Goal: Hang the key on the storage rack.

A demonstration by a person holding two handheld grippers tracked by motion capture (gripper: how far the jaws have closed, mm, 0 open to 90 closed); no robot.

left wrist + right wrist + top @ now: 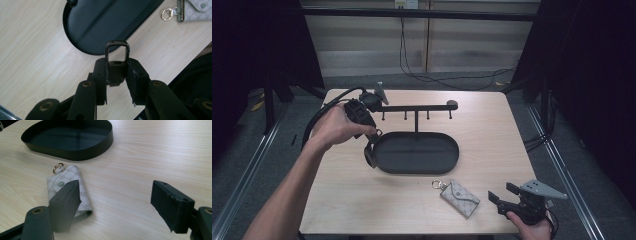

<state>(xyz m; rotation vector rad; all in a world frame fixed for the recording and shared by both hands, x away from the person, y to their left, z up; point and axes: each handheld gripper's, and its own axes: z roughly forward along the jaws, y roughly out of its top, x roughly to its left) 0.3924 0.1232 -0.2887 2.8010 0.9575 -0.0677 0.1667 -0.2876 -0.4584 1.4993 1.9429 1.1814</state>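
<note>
The left gripper [117, 75] was clamped on a dark key holder [116, 71], whose metal clasp [117, 51] stood proud of the jaw tips, above the left end of the oval tray [82, 27]. The hook stand [417, 108] rose from that tray with 4 pegs, all bare, so the hanging step appeared not yet done. The left hand [337, 125] was raised, its gripper angled down toward the tray rim. The right gripper [117, 202] rested at the near right table [492, 130] edge, jaws apart and holding nothing. Just beside it lay a patterned key pouch [71, 192], apparently awaiting its turn.
</note>
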